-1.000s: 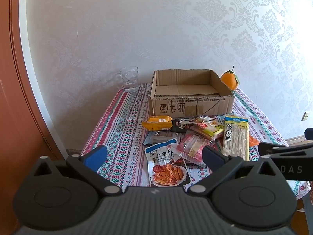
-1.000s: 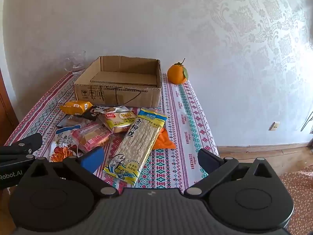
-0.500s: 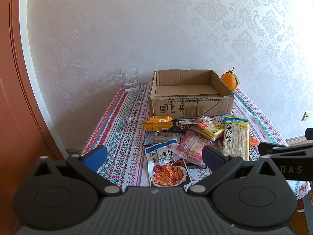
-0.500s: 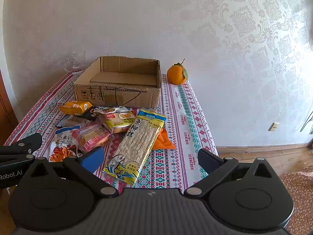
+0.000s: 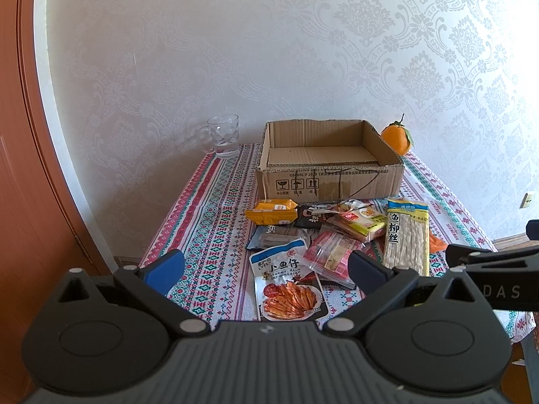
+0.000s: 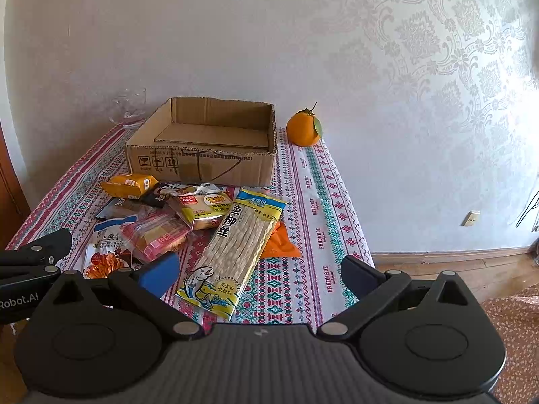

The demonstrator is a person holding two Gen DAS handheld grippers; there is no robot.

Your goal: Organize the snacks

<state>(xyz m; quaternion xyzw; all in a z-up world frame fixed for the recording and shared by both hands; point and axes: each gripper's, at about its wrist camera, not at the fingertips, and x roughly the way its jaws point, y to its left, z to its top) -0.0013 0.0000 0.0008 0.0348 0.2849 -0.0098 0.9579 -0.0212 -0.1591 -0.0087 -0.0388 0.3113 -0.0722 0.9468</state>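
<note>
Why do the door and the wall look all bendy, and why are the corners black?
Left wrist view: the fisheye lens curves the orange door into an arc and darkens the corners; sunlight makes the glass mug cast a faint shadow on the wall. Right wrist view: the same bulge bends the tablecloth's stripes, while the cardboard box and snacks stay sharp.

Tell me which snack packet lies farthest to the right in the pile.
The flat orange packet, mostly tucked under the long fish-strip pack. Only its corner pokes out toward the right table edge; every other packet lies left of it.
</note>
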